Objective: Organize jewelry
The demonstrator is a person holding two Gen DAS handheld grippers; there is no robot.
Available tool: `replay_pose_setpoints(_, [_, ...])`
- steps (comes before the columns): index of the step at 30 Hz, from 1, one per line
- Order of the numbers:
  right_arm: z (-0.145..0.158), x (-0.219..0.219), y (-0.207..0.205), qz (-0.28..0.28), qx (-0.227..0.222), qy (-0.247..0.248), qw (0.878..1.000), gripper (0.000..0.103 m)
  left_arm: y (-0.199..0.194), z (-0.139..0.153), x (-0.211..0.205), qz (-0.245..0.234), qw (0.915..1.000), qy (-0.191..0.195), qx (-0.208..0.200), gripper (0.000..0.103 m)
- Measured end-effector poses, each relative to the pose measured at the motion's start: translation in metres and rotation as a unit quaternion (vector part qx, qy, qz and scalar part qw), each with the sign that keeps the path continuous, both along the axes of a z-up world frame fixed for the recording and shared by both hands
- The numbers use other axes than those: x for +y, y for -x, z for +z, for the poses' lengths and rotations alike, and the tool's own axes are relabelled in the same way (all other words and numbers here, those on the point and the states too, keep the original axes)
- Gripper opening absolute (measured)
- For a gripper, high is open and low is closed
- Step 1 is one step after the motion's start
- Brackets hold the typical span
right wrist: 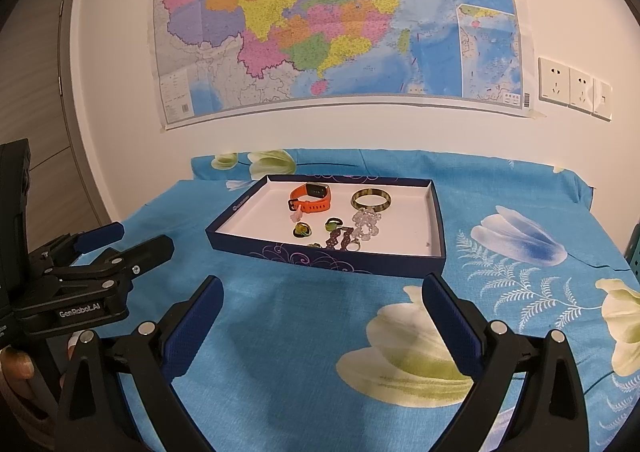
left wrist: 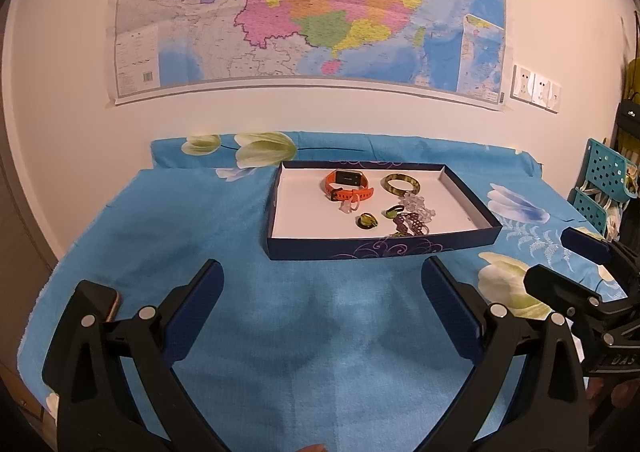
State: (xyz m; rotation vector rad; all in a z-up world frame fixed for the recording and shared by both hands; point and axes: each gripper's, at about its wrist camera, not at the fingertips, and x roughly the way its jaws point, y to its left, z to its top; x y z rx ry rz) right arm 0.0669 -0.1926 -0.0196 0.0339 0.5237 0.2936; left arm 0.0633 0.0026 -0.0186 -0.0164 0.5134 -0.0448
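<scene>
A blue floral cloth (left wrist: pixel 168 220) covers the desk, bearing a shallow dark-blue box lid (left wrist: pixel 384 248) toward the wall and a phone (left wrist: pixel 113 306) at its left edge.

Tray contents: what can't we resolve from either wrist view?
- Purple beads: the tray's near wall cuts off the lower end in both views.
- Small items by the near wall: half hidden, too small to identify.
- Clear beads: too fine to tell one strand or several.
- Watch screen: too small to read.
- Object behind the left gripper's linkage: mostly covered.
</scene>
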Motion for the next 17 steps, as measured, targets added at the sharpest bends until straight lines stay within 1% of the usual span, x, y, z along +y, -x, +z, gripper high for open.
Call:
replay_pose_setpoints(9, [0.0, 0.0, -0.001, 0.0, -0.001, 0.002, 1.0, 0.096, -0.001, -0.003, -0.001, -0.001, 1.0, -0.003, -0.002, 0.097])
replay_pose_setpoints(15, [-0.01, -0.007, -0.009, -0.003, 0.014, 0.022, 1.0, 0.096, -0.012, -0.014, 0.002, 0.002, 0.9996, 0.002, 0.029, 0.097])
replay_pose_setpoints(17, [-0.018, -0.021, -0.02, -0.007, 0.037, 0.032, 0.999, 0.096, -0.017, -0.019, 0.007, 0.002, 0.9992, 0.008, 0.04, 0.097])
